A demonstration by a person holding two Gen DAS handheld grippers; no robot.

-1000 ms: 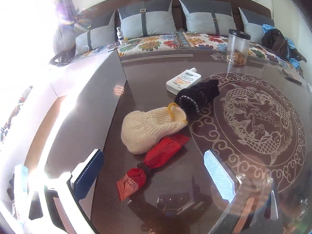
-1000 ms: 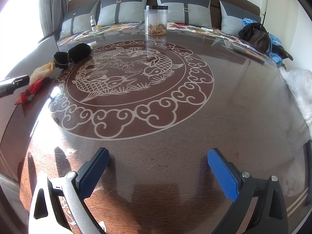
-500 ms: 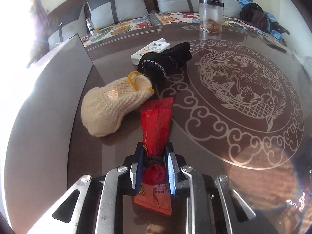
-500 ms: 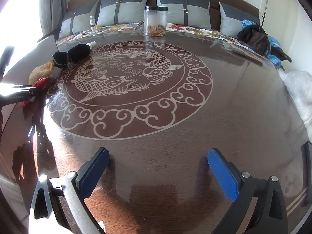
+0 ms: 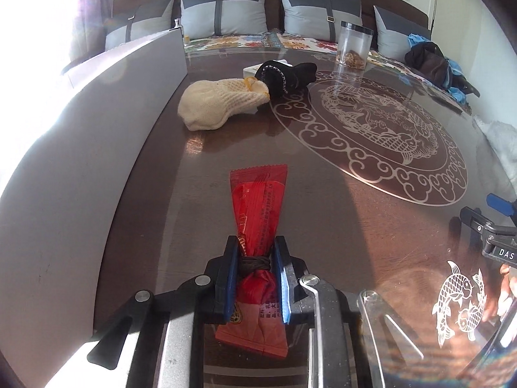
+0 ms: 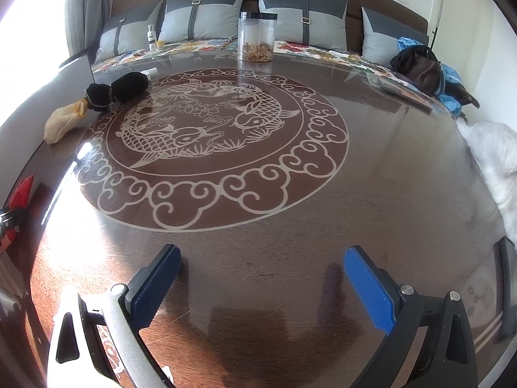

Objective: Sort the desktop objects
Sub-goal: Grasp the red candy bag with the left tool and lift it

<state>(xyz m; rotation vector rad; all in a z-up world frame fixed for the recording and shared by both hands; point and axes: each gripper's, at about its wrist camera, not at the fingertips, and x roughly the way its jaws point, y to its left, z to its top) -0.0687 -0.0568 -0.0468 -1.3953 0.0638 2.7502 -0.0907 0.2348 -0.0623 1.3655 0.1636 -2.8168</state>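
On the glass-topped table [image 6: 371, 174], sorting looks barely begun: the cream knitted pouch [image 5: 219, 105] and black pouch [image 5: 286, 76] lie touching at about eleven o'clock in the left wrist view, with a white bottle [image 5: 250, 70] just behind them, none visibly sorted. The left gripper [image 5: 257, 278] is clamped tight on the tied neck of the red packet bundle [image 5: 258, 213], at six o'clock, apparently lifted. The right gripper [image 6: 258, 287] gapes wide, empty, over bare table.
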